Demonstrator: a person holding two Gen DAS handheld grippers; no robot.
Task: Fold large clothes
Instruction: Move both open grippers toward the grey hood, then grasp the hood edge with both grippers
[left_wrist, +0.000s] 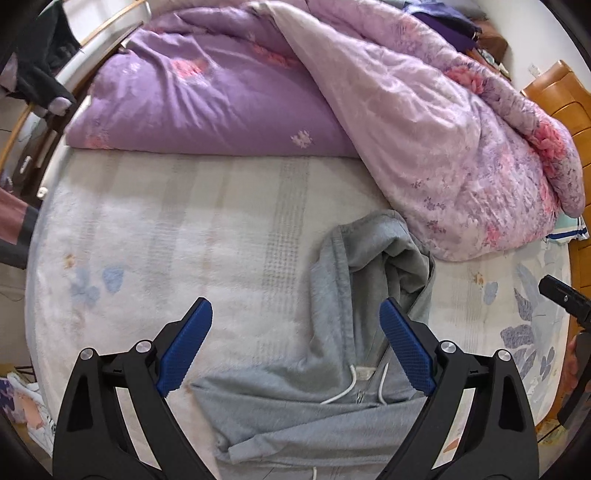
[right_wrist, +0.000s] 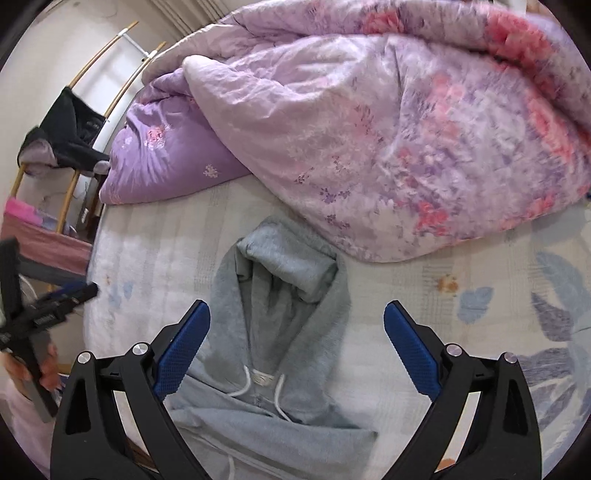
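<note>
A grey hoodie (left_wrist: 332, 406) lies on the pale bed sheet (left_wrist: 166, 240), hood pointing away, white drawstrings near the collar. My left gripper (left_wrist: 295, 314) hovers above its shoulder area, blue pads wide apart and holding nothing. In the right wrist view the same hoodie (right_wrist: 280, 332) spreads below my right gripper (right_wrist: 297, 314), which also stands open above the hood and collar with nothing between its fingers. The hoodie's lower body is hidden beneath both gripper frames. The other gripper (right_wrist: 55, 299) shows at the left edge, held by a hand.
A bulky lilac floral quilt (left_wrist: 424, 129) is heaped across the far side of the bed, its edge touching the hood. A purple folded cover (left_wrist: 203, 92) lies beside it. A wooden headboard (left_wrist: 561, 99) stands right; a rack with dark clothes (right_wrist: 66, 136) stands left.
</note>
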